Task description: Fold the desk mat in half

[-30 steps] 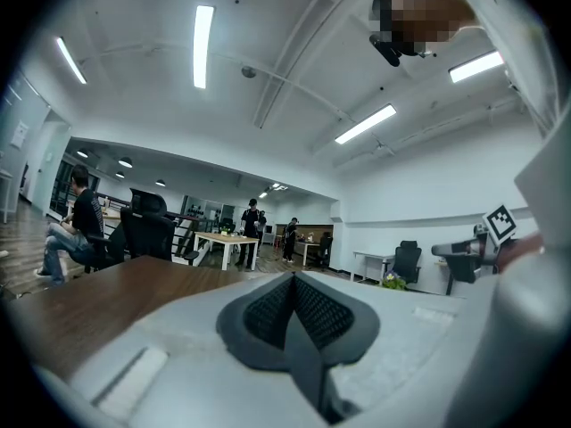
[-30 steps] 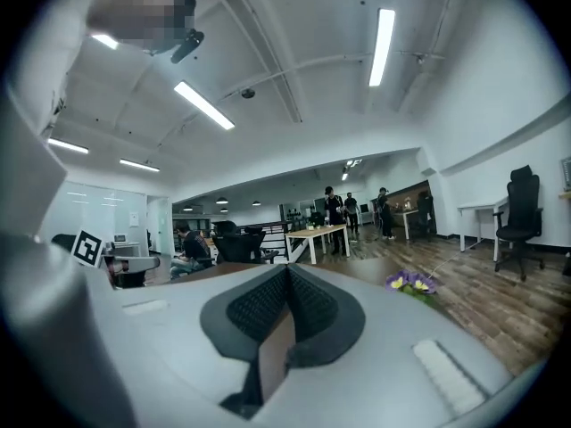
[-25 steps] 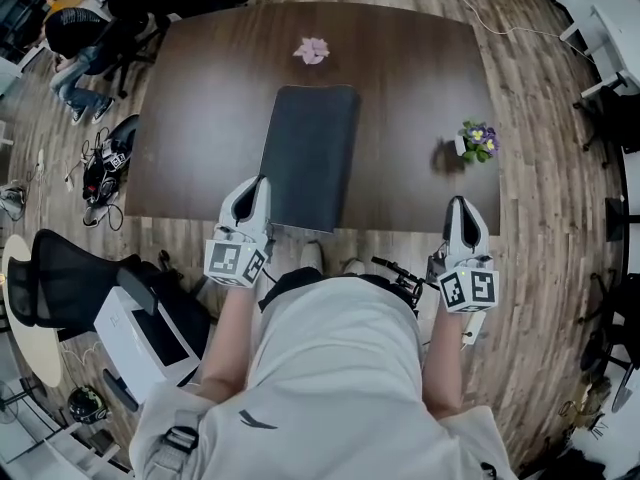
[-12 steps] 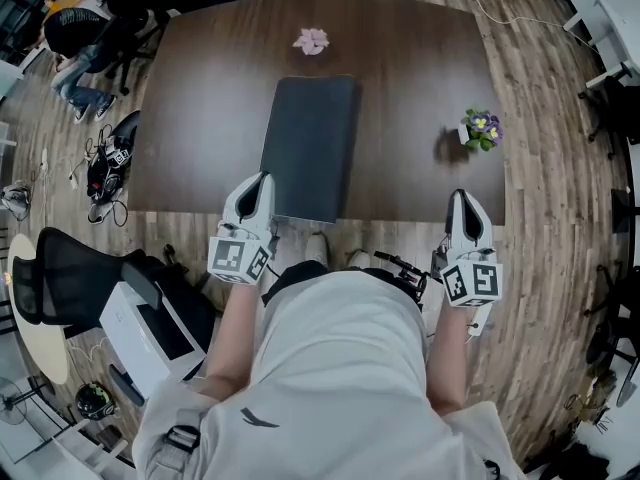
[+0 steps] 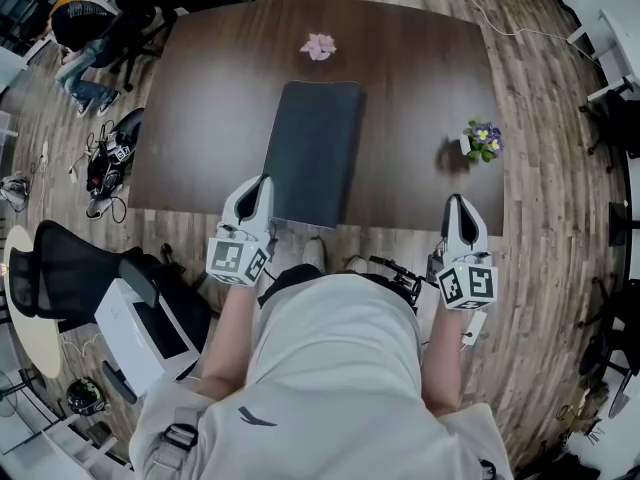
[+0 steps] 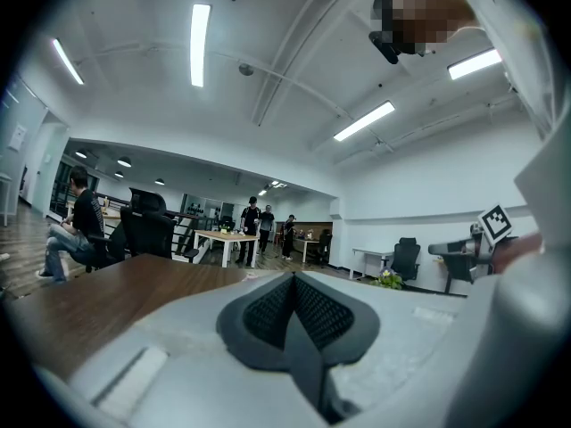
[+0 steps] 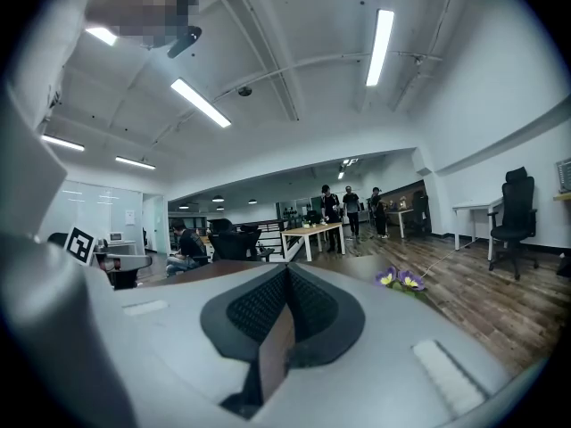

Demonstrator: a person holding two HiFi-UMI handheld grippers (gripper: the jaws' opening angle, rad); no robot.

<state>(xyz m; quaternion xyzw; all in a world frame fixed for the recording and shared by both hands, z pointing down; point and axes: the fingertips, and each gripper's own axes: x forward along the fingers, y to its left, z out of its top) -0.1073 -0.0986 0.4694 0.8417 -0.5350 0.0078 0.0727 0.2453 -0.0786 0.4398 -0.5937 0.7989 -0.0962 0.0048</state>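
On the dark wooden table point(image 5: 200, 118), the desk mat point(image 5: 312, 153) is seen lying flat as a long, narrow, dark grey rectangle. One short end is at the table's near edge, a little left of that edge's middle, and the other reaches toward the middle of the top.

- Layers: whether the mat is one layer or two cannot be told from above. The outline would suit a narrow mat laid out at full size, or a wider one already doubled over on itself.
- Left gripper point(image 5: 258, 190): held at the near edge, just beside the mat's near left corner. Its jaws are seen closed together in the left gripper view, with nothing between them.
- Right gripper point(image 5: 458, 208): held at the near edge toward the near right corner, well apart from the mat. Its jaws are likewise closed on each other and empty.
- Other items: a small pot of purple and yellow flowers point(image 5: 481, 140) is noted near the right edge, and a pink crumpled item point(image 5: 319, 46) near the far edge. Both are clear of the mat.

Handling (judged, not measured): the mat is taken to be thin, light and limp. The surface looks matt, so little slip is expected between the pads. Some drag on the tabletop is likely, as is sagging between two held points.

Hold points (judged): if a hold is wanted, the two near corners are favoured. There the short end meets the table's near edge, so a jaw could be slid under it. A single hold at mid-edge would be expected to let the corners droop and the layers skew
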